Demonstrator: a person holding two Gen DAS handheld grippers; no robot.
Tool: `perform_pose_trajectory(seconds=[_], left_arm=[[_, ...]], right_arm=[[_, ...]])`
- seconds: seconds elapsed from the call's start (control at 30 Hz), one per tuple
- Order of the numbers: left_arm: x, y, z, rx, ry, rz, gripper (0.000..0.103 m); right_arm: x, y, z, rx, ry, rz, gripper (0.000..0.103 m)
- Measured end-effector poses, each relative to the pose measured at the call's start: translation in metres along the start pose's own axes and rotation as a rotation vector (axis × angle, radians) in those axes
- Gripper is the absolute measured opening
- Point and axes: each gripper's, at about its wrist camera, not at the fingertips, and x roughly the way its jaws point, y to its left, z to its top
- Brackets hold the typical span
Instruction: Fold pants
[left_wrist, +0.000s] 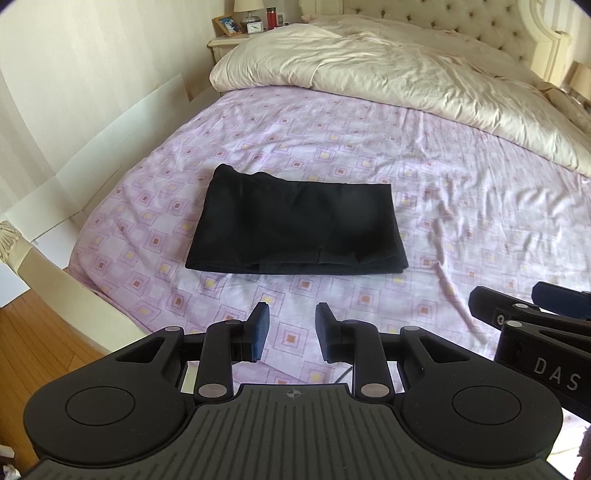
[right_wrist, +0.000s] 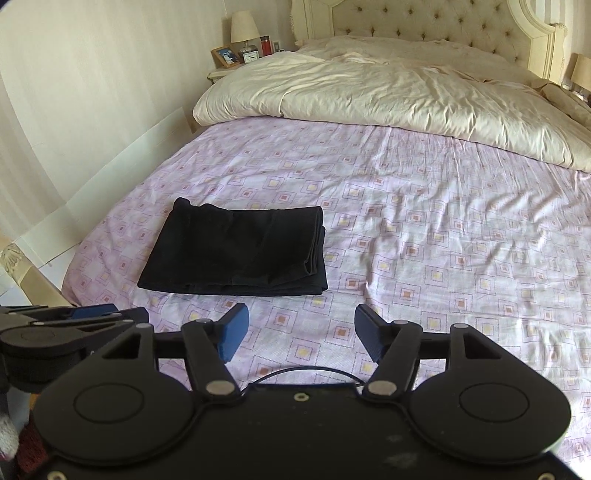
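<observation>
Already folded flat on the bedsheet (left_wrist: 406, 177), black pants (left_wrist: 295, 221), with left gripper (left_wrist: 291, 330) and right gripper (right_wrist: 301, 334) both parted, gripping nothing.

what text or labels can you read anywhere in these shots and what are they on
"DAS": white letters on the black body of the right tool, cut off by the frame edge in the left wrist view, so possibly part of a longer word.
Alarm clock on the nightstand: dial numbers too small to read.
Framed photo and red bottle: no readable text.
Black pants, bed sheet and left tool: no writing visible.
</observation>
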Motion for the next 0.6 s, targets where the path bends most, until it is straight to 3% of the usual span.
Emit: perform_pose_trajectory(seconds=[0.6], left_arm=[[-0.0004, 0.0007, 0.0017, -0.002, -0.006, -0.003, 0.027]], right_arm=[[0.0007, -0.0026, -0.0012, -0.009, 0.009, 0.030, 0.068]])
